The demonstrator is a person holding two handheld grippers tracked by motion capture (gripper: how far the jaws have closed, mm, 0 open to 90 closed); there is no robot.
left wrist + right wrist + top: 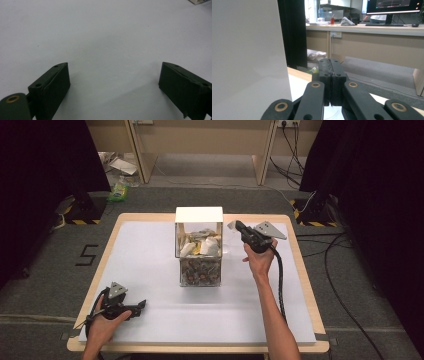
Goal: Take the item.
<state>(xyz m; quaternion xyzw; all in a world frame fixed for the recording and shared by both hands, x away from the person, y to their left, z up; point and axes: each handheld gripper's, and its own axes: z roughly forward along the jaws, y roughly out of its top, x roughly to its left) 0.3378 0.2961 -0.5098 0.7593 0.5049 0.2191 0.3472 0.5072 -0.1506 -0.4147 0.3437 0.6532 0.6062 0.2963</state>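
A clear box (199,265) with a white lid (198,214) stands in the middle of the table, packed with pale pieces above and darker small items below. My right gripper (233,225) is held in the air just right of the lid, pointing toward it. Its jaws (331,72) are shut with nothing between them, and the lid's white side (247,57) rises close at the left. My left gripper (142,305) rests low at the table's front left. It stands open (113,75) over bare white sheet, holding nothing.
A white sheet (150,270) covers the wooden table (200,348). Black curtains hang on both sides. Stand bases with striped tape (80,215) sit on the floor at the far corners, with cables (345,270) at the right. A desk (374,37) stands beyond the table.
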